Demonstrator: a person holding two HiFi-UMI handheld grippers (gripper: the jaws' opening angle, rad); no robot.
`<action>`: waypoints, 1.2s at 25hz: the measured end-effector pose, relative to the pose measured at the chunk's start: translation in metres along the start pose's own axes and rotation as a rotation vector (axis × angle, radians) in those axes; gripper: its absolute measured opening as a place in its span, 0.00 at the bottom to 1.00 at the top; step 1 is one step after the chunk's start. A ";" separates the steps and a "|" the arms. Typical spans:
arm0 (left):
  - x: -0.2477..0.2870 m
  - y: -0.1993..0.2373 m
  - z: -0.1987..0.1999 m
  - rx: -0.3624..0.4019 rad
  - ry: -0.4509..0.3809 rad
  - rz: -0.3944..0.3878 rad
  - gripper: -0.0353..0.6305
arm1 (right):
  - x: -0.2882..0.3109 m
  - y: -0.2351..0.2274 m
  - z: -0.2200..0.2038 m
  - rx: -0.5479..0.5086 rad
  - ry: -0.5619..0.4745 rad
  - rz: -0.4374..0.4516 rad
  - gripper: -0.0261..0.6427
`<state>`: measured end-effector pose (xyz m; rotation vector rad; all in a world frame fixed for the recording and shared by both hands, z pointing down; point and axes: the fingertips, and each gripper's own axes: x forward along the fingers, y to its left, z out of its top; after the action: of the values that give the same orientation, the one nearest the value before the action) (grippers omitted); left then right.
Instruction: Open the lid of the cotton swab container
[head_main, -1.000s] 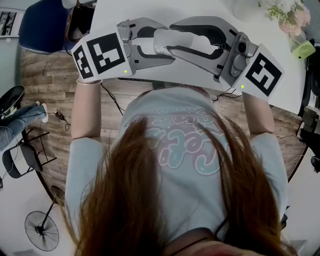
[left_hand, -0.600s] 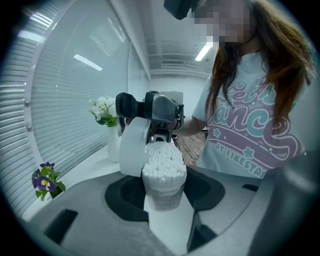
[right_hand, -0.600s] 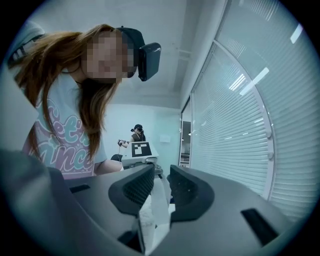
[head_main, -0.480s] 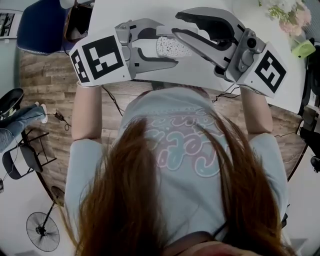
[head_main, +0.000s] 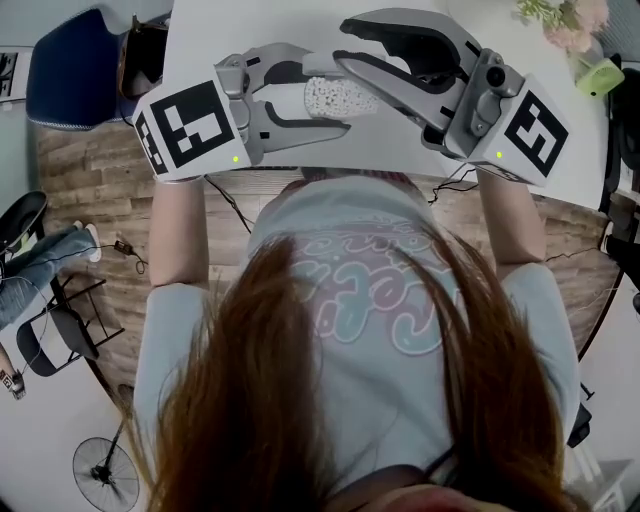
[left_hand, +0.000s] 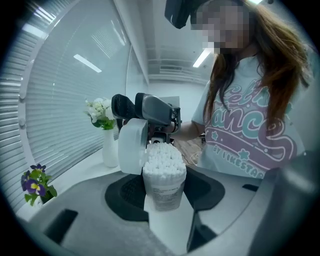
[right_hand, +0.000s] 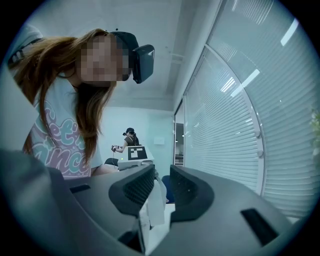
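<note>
The cotton swab container (head_main: 345, 97) is a clear tub packed with white swabs. My left gripper (head_main: 328, 95) is shut on its body, and in the left gripper view the tub (left_hand: 165, 175) stands upright between the dark pads (left_hand: 125, 192). Its white lid (left_hand: 131, 147) is swung open to one side, so the swab tips are uncovered. My right gripper (head_main: 342, 44) has just been closing and is shut on that lid. In the right gripper view the lid (right_hand: 152, 210) is seen as a thin white flap pinched between the ribbed pads (right_hand: 137, 187).
The white table (head_main: 250, 25) runs under both grippers. A vase of white flowers (left_hand: 107, 145) and a small purple plant (left_hand: 34, 184) stand by the window blinds. Pink flowers (head_main: 565, 20) and a green object (head_main: 607, 75) sit at the far right. A blue chair (head_main: 75, 65) is left of the table.
The right gripper, which lay over the container's top, has drawn away toward the far side with the lid. The lid has swung open and the swabs now show.
</note>
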<state>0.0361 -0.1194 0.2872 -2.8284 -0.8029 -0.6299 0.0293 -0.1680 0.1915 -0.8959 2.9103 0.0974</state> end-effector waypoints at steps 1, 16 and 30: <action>0.000 0.000 0.000 -0.003 -0.005 -0.006 0.35 | -0.001 0.001 0.000 0.001 0.003 -0.004 0.19; -0.003 0.013 -0.013 -0.006 0.013 0.019 0.35 | -0.017 0.000 -0.004 0.025 -0.001 0.022 0.35; 0.003 0.025 -0.003 0.004 -0.013 0.029 0.35 | -0.042 -0.002 -0.068 0.117 0.175 0.088 0.44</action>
<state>0.0502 -0.1403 0.2911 -2.8379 -0.7625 -0.6063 0.0604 -0.1525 0.2631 -0.7957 3.0781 -0.1508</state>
